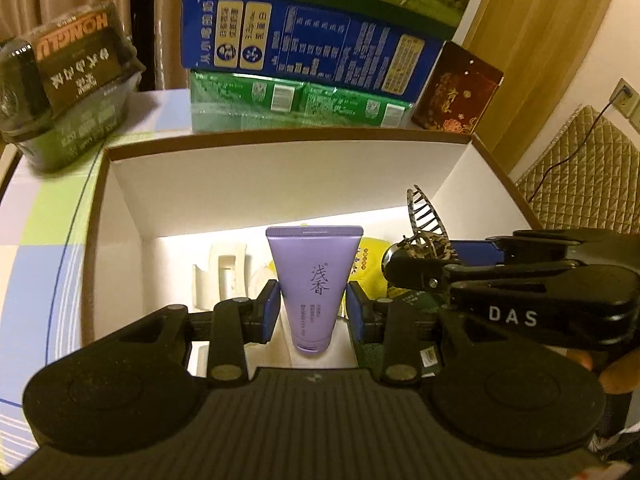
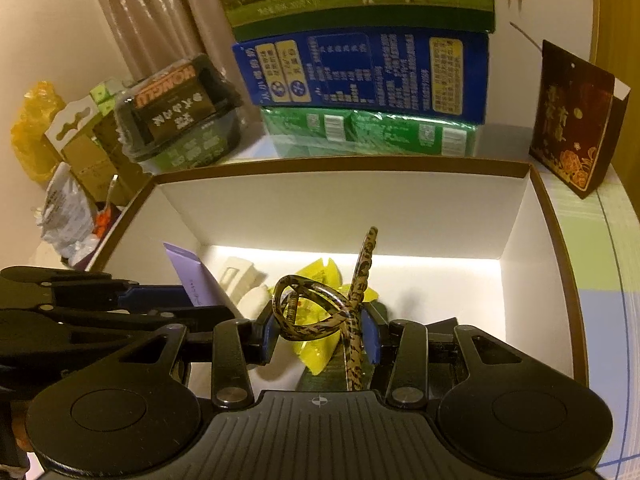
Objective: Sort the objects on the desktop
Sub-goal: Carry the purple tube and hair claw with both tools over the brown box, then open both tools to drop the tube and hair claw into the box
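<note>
Hanging over an open white-walled cardboard box [image 1: 248, 184], a lilac cosmetic tube [image 1: 314, 284] is clamped between the blue pads of the left hand-held gripper [image 1: 313, 306], cap end toward the camera and crimped end pointing away. The jaws are drawn in narrowly against the tube's sides. Just to its right, a tortoiseshell hair claw clip [image 2: 320, 312] is pinched in the right hand-held gripper [image 2: 320, 338], jaws partly closed on the clip's looped handles while its toothed half stands up above the pads. Both hand-held grippers are held side by side above the box's lit floor, where a cream hair clip [image 2: 238, 278] and yellow packets [image 2: 320, 276] are seen lying. Behind the box, on the bench [image 1: 24, 216], a green shrink-wrapped pack [image 1: 300, 98], a blue carton [image 1: 312, 46] and a green pictured carton are stacked; a dark red gift bag [image 2: 576, 120] is stood at the right, and a dark wrapped bowl [image 1: 68, 92] at the left.
</note>
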